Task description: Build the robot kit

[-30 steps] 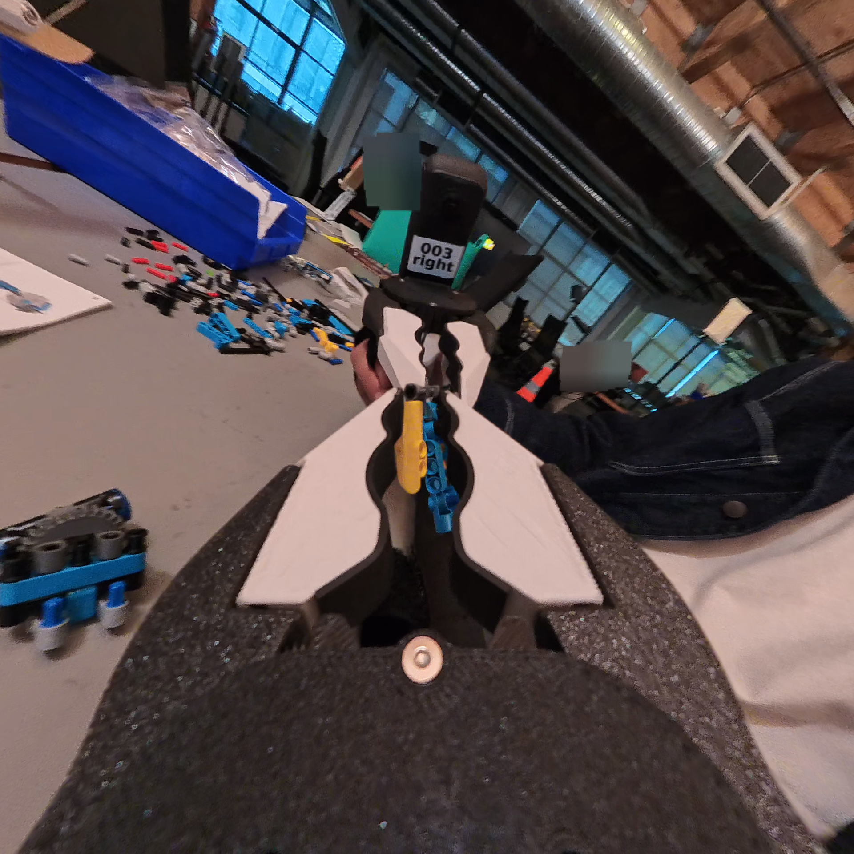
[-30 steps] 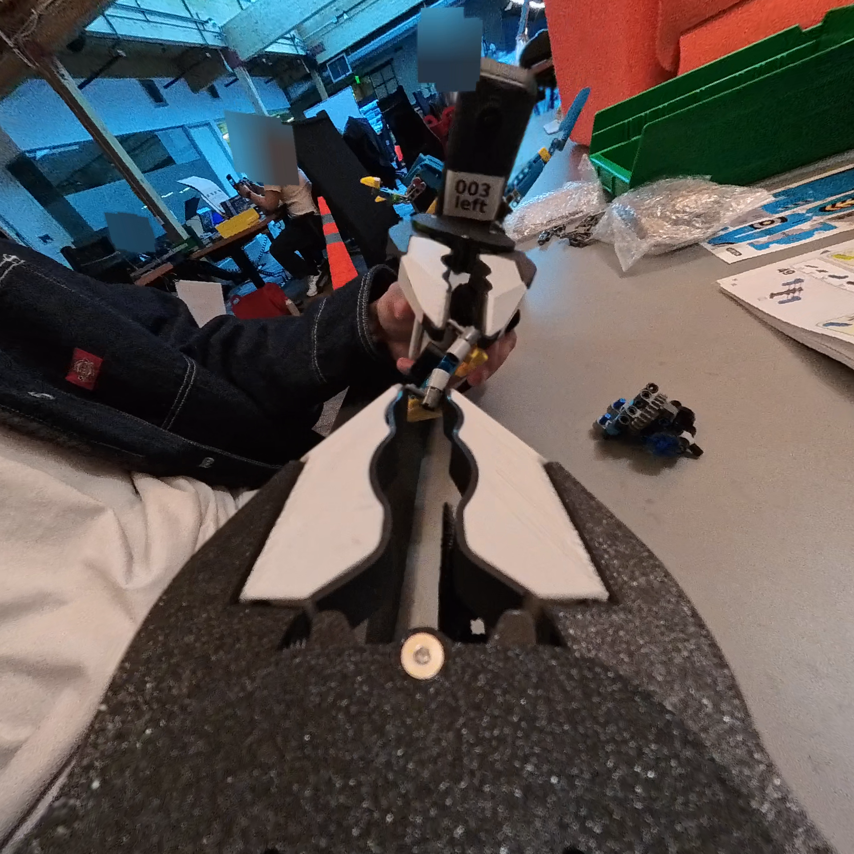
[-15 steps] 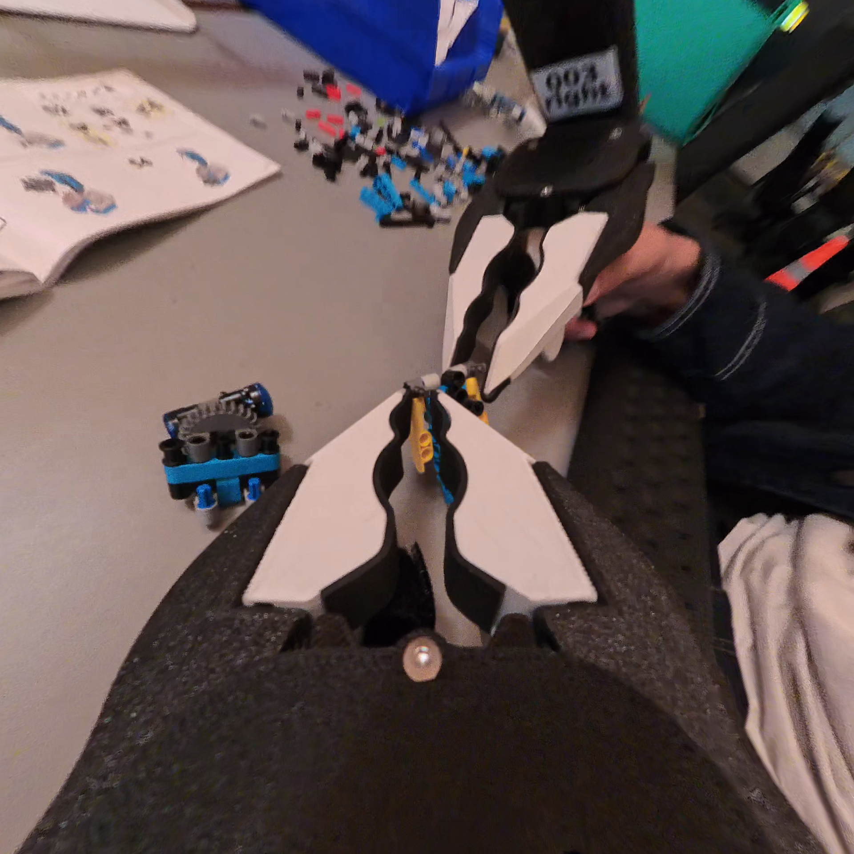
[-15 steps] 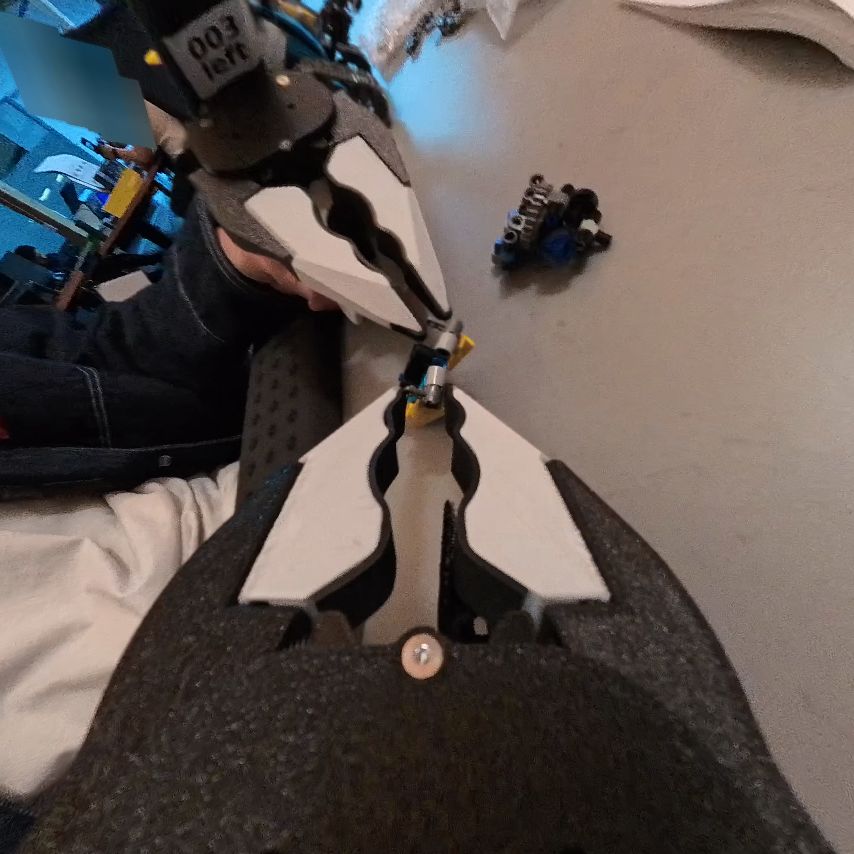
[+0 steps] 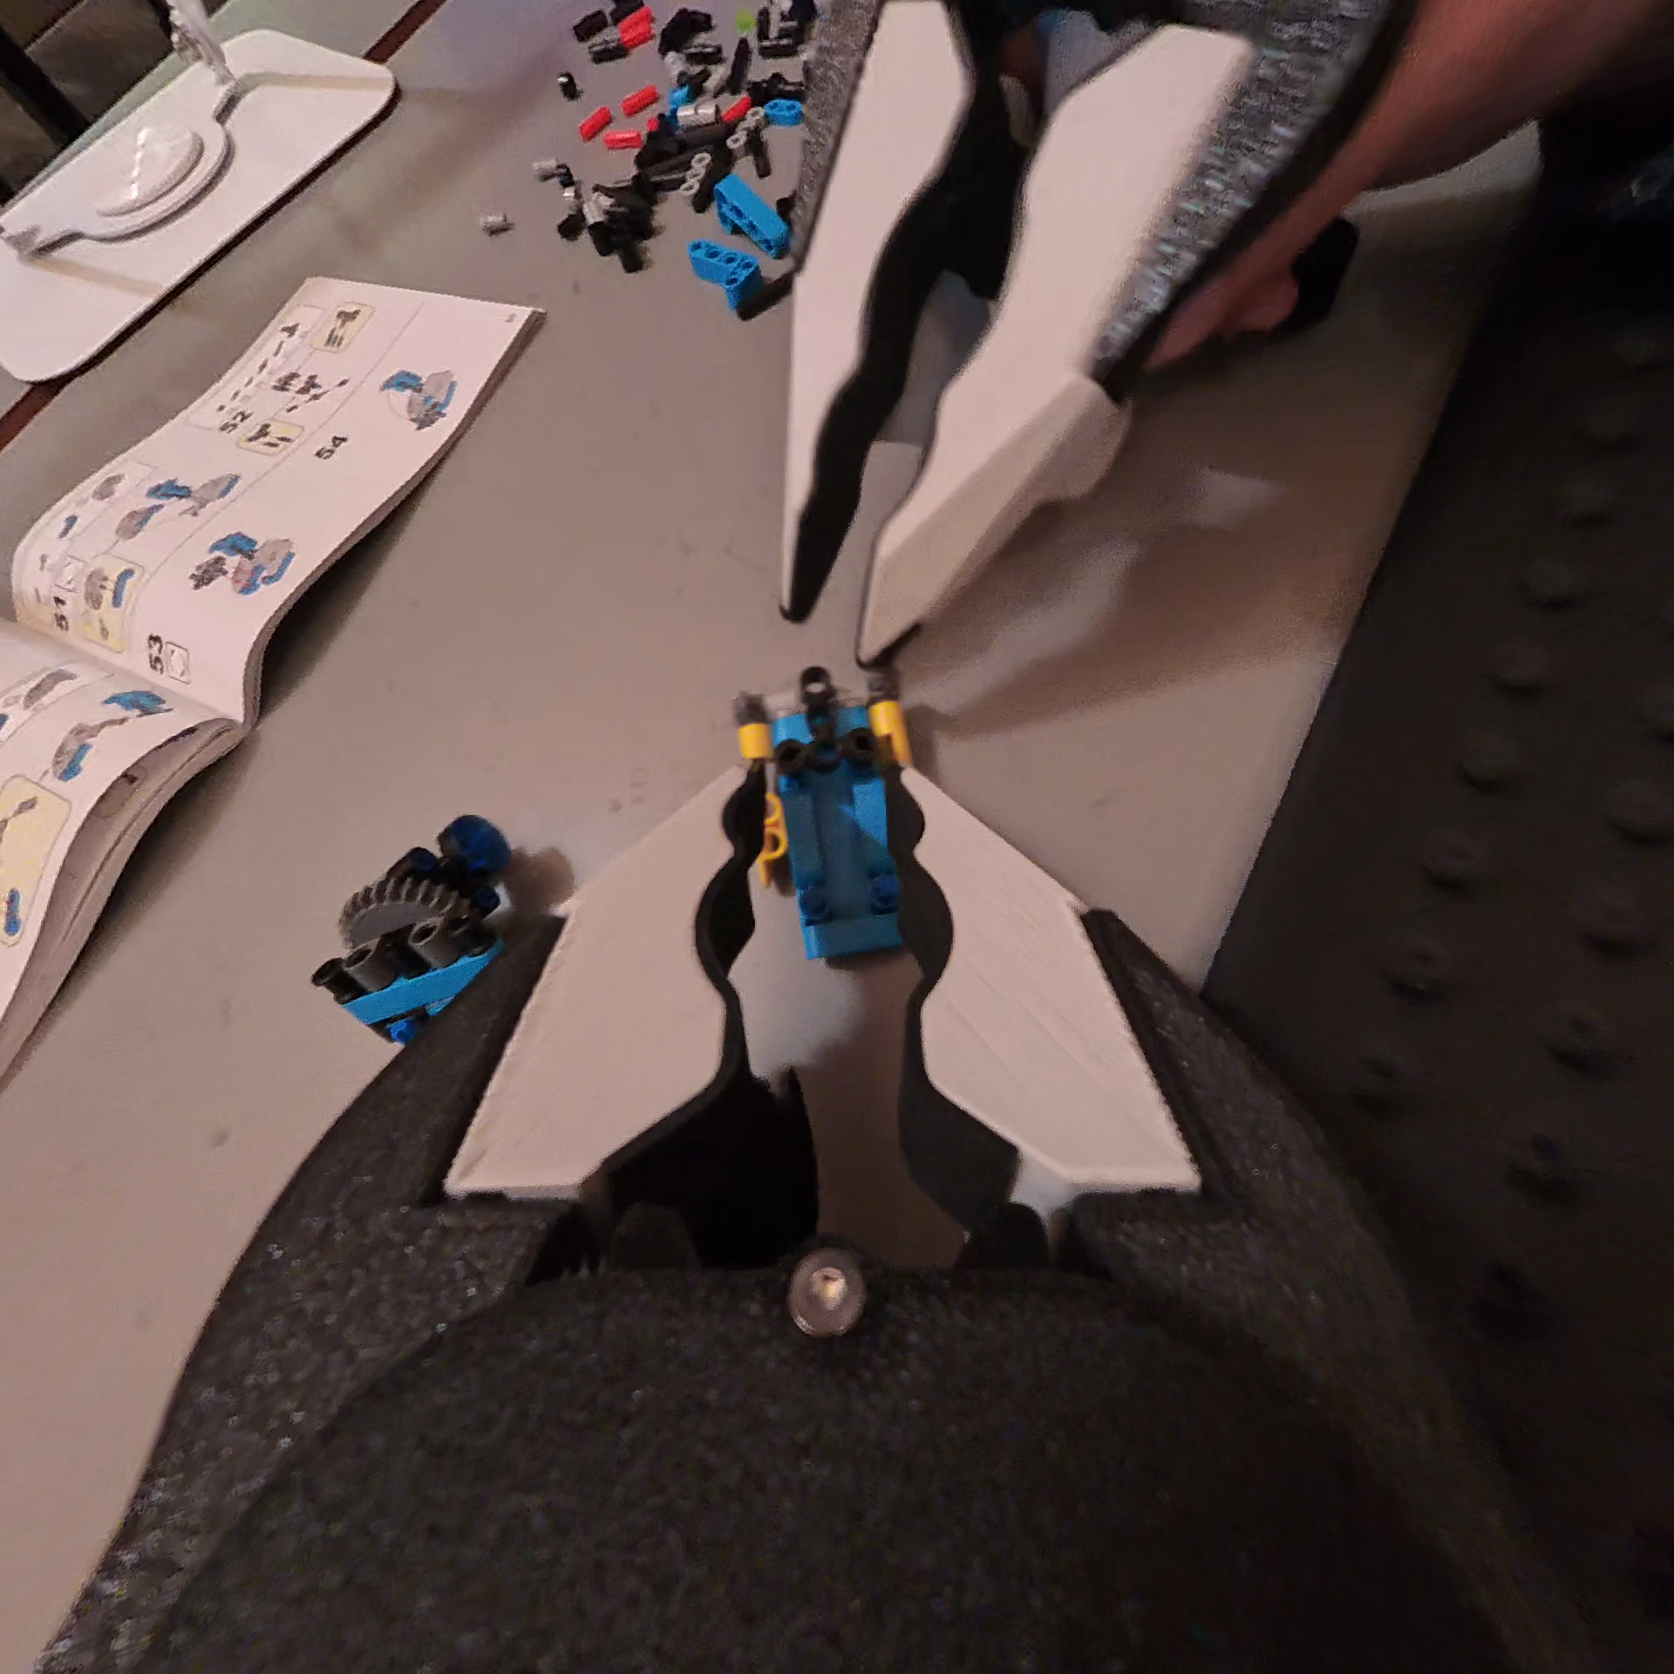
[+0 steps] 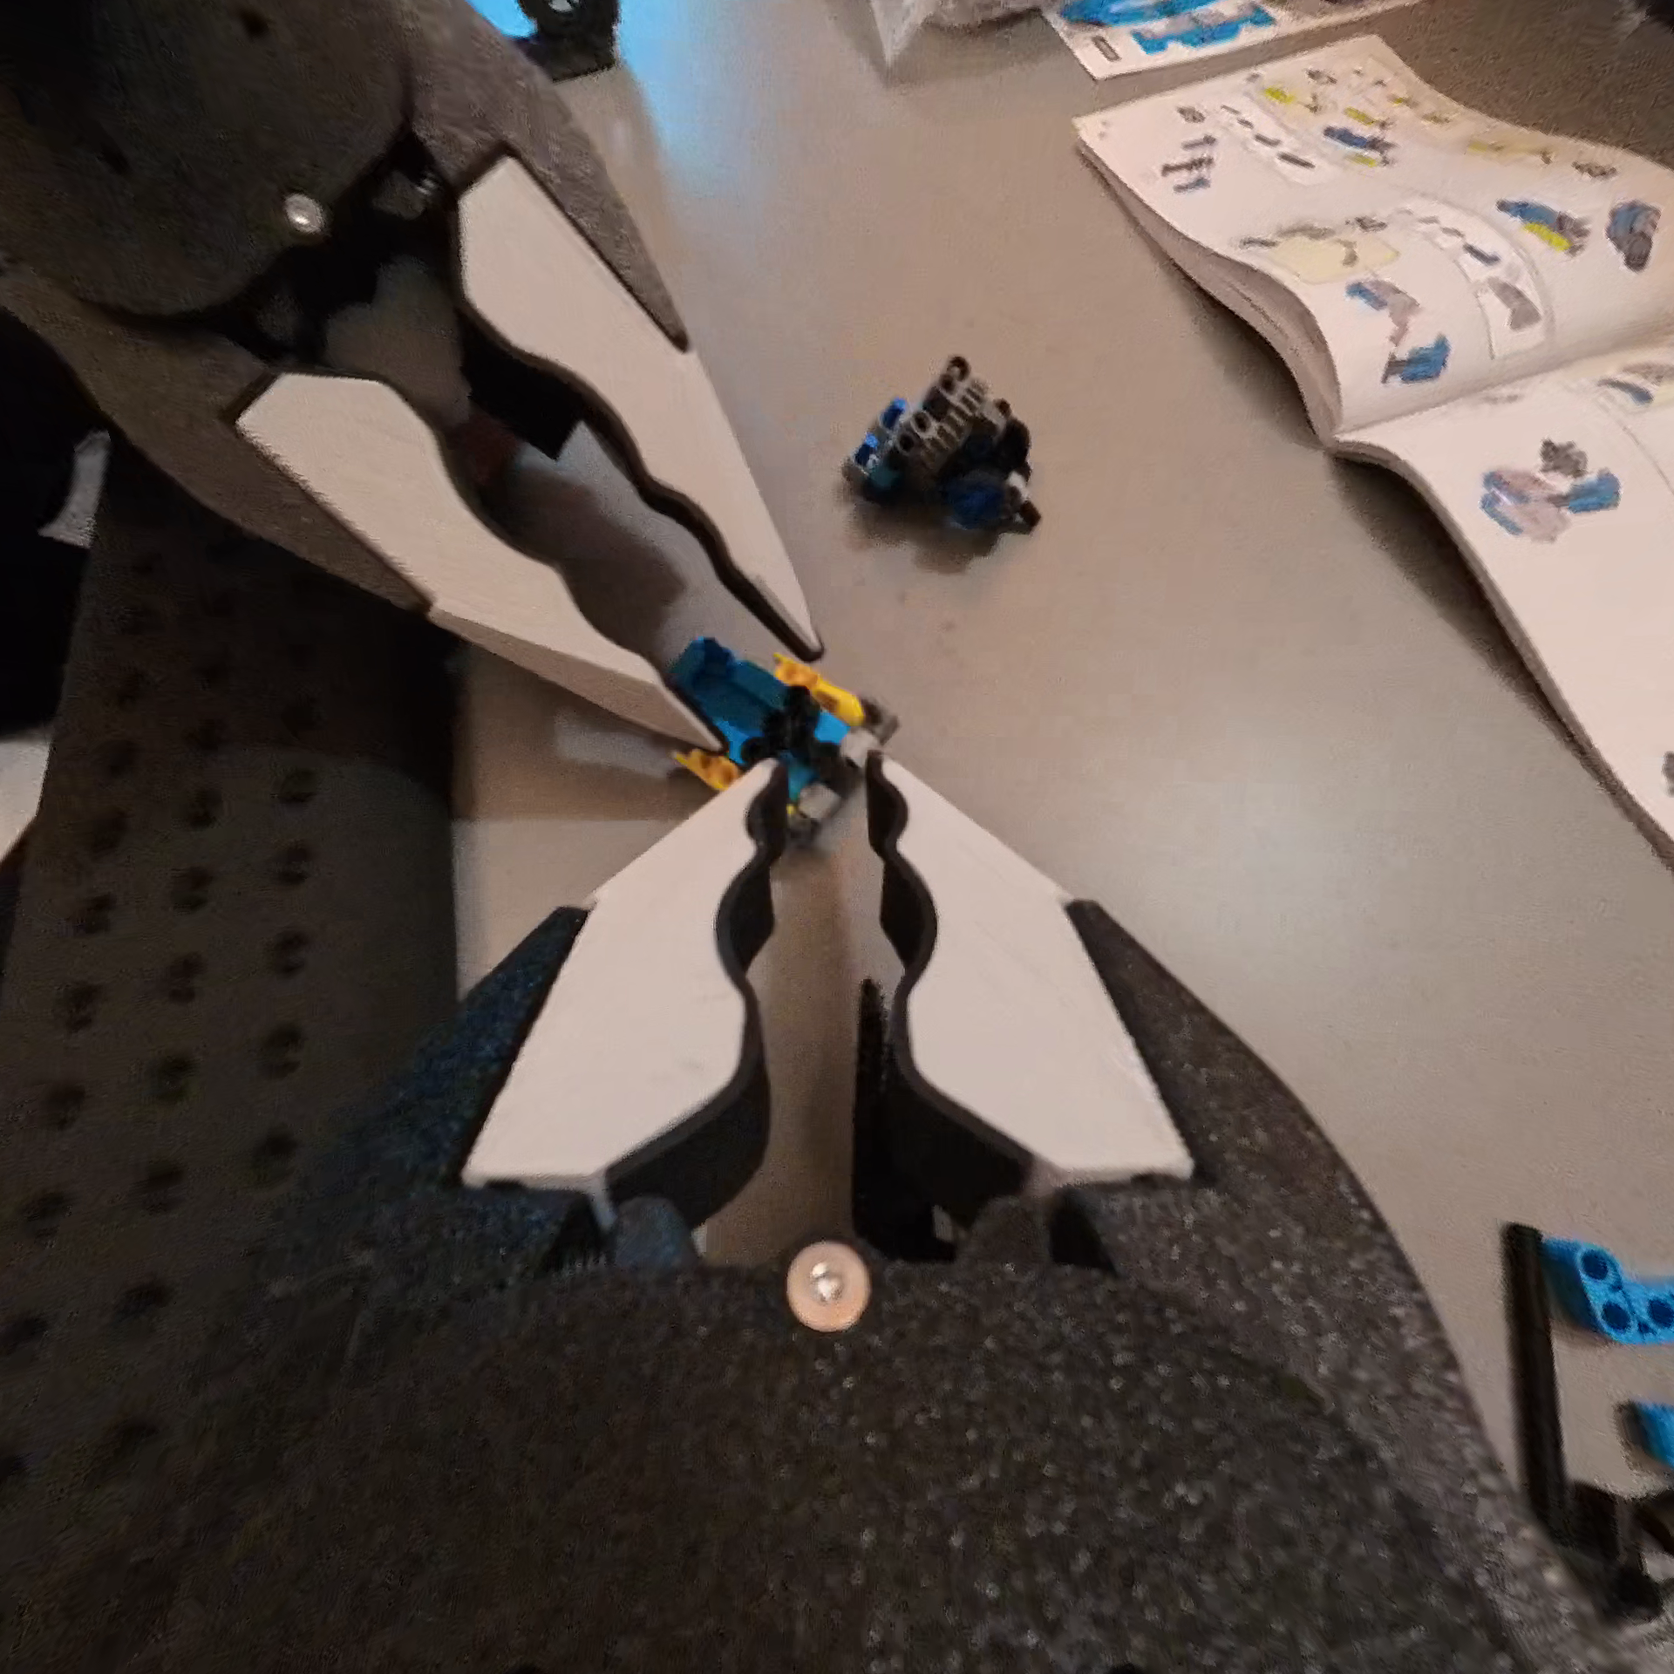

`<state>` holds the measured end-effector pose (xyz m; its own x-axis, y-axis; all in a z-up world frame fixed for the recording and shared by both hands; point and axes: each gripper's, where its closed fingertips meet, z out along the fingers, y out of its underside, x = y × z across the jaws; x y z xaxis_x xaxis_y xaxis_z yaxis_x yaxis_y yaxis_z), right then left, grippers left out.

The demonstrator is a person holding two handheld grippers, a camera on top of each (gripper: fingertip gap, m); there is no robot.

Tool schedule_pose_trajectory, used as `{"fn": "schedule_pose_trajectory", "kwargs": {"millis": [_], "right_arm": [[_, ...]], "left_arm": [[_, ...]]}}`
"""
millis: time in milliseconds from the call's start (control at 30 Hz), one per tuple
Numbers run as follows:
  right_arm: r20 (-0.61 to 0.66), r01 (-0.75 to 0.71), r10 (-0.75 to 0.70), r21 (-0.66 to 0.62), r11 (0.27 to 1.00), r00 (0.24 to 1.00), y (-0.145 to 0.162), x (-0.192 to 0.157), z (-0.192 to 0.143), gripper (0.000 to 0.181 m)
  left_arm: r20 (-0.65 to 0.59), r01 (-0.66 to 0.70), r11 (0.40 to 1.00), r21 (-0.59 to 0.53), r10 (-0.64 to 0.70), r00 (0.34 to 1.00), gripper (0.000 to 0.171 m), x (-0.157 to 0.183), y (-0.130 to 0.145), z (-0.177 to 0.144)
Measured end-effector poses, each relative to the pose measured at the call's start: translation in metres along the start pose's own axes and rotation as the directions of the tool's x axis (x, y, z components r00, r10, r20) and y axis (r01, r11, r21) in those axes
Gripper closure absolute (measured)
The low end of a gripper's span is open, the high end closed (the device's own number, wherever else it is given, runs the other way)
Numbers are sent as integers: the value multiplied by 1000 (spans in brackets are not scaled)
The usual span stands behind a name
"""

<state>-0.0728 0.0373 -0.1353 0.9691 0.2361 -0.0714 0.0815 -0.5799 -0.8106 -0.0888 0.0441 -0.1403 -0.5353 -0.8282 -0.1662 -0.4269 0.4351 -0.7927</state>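
Left wrist view: blue assembly (image 5: 838, 847) in left gripper (image 5: 826, 779)

Probably a hobby workbench: grey table (image 5: 562, 580), instruction booklet (image 5: 272, 507), loose bricks (image 5: 670, 154).

The left gripper (image 5: 824, 779) clamps a blue brick assembly (image 5: 838, 851); the right gripper (image 5: 838, 625) hovers at twelve o'clock, jaws parted. A gear module (image 5: 412, 933) sits at nine, loose bricks (image 5: 670, 154) at eleven.
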Motion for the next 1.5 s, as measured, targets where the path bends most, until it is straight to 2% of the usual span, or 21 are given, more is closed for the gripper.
{"fn": "schedule_pose_trajectory", "kwargs": {"millis": [100, 167, 200, 333, 467, 533, 633, 733, 833, 933, 1033, 1100, 1333, 1433, 1500], "right_arm": [[-33, 37, -36, 23, 999, 999, -10, 0, 4, 168], [8, 5, -5, -12, 1000, 1000, -4, -2, 7, 170], [44, -19, 20, -20, 1000, 999, -3, -6, 8, 173], [31, -59, 60, -29, 998, 998, 2, -2, 8, 181], [58, -128, 130, -34, 991, 990, 6, -1, 8, 181], [74, -150, 153, -46, 988, 985, 12, -1, 9, 181], [50, -119, 122, -50, 992, 991, 11, 0, 7, 181], [46, -130, 127, 50, 990, 991, -7, 3, -3, 181], [6, -92, 92, 126, 988, 996, -16, 9, -21, 181], [-12, -56, 57, 65, 996, 998, 1, 1, -20, 181], [-36, 8, -9, -32, 999, 999, 18, -9, -10, 181], [-63, 84, -86, -35, 996, 994, 13, -14, -7, 181], [-91, 178, -184, -69, 982, 979, 8, -23, 3, 181], [-87, 201, -214, -135, 970, 973, 12, -25, 14, 181], [-80, 197, -213, -171, 965, 974, 12, -27, 18, 181]], "left_arm": [[-28, 66, 996, 59, -64, 998, 148, -4, -9, -3], [-48, 69, 995, 66, -66, 997, 153, -1, -11, -3], [-50, 56, 997, 52, -53, 997, 157, 0, -9, -1], [-28, -8, 1000, 9, 8, 1000, 171, 3, -3, 7], [-42, -26, 1000, -10, 26, 999, 171, 6, -1, 12], [-49, -50, 997, -61, 47, 998, 171, 9, 6, 17], [-23, -82, 996, -45, 82, 996, 171, 9, 2, 17], [2, -33, 999, 17, 33, 999, 171, 1, -7, 11], [-16, 46, 996, 71, -45, 999, 161, -8, -11, 0], [-24, 83, 993, 85, -81, 996, 158, -16, -11, -3], [-11, 81, 997, 19, -81, 997, 158, -21, 0, 5], [-56, 94, 995, -31, -96, 994, 159, -16, 8, 8], [-109, 179, 982, -64, -186, 977, 162, -13, 12, 11], [-176, 260, 962, -79, -270, 947, 165, -10, 11, 12], [-169, 283, 956, -81, -293, 941, 166, -13, 11, 12]]}}
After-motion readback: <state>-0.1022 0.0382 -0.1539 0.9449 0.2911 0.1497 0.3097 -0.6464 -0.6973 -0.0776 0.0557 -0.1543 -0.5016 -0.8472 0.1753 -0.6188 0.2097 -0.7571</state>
